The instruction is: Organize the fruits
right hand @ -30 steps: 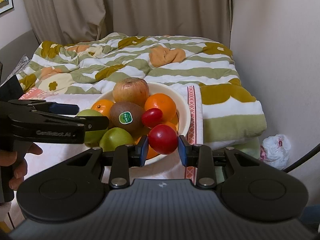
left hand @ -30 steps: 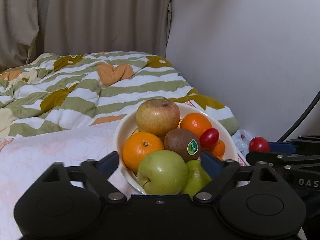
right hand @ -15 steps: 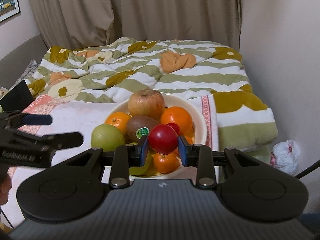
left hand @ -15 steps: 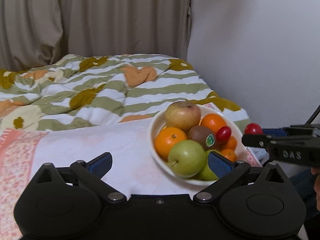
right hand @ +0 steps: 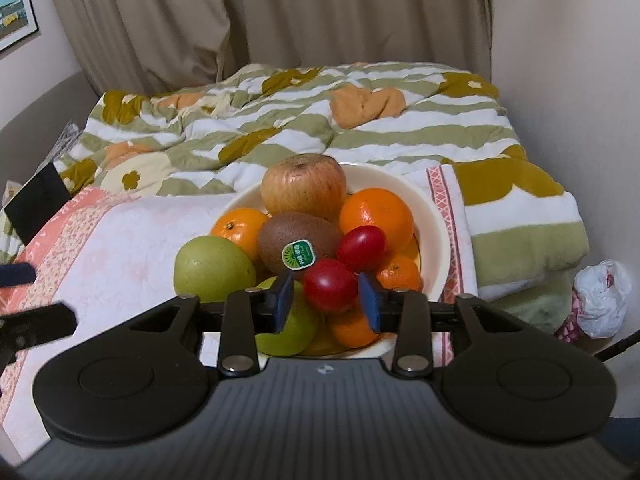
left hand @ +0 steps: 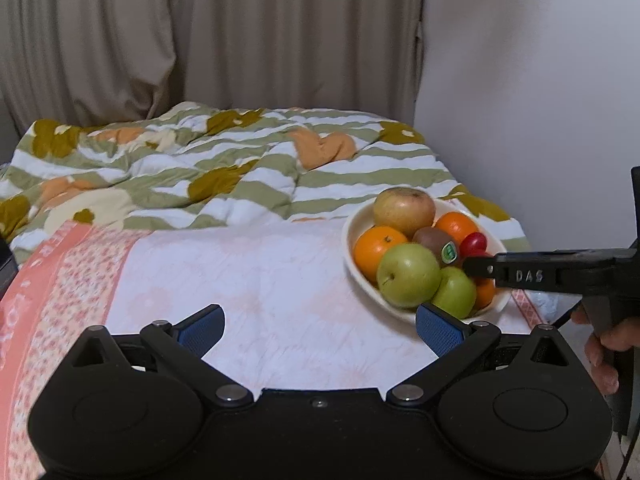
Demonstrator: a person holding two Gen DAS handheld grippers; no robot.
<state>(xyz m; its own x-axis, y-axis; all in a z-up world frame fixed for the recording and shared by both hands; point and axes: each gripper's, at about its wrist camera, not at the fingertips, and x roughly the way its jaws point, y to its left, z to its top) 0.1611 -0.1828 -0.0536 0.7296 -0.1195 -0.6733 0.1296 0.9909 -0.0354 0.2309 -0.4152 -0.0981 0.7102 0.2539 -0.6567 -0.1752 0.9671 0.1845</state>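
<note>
- Resting on the piled fruit at the near side of the bowl (right hand: 434,216), a red plum (right hand: 330,285) was recorded between the blue pads of the right gripper (right hand: 327,300); the jaws had just been opening, and a gap was seen on each side of the plum.
- A second red plum (right hand: 361,248) was noted just behind it, beside a stickered kiwi (right hand: 298,242).
- Also listed in the bowl: a russet apple (right hand: 303,187), oranges, and two green apples, the larger (right hand: 214,268) at the left rim.
- The bowl was placed on a pink-and-white towel (left hand: 240,280) over a striped quilt (left hand: 224,172).
- The left gripper (left hand: 318,326) was held wide apart over the towel, nothing between its pads.
</note>
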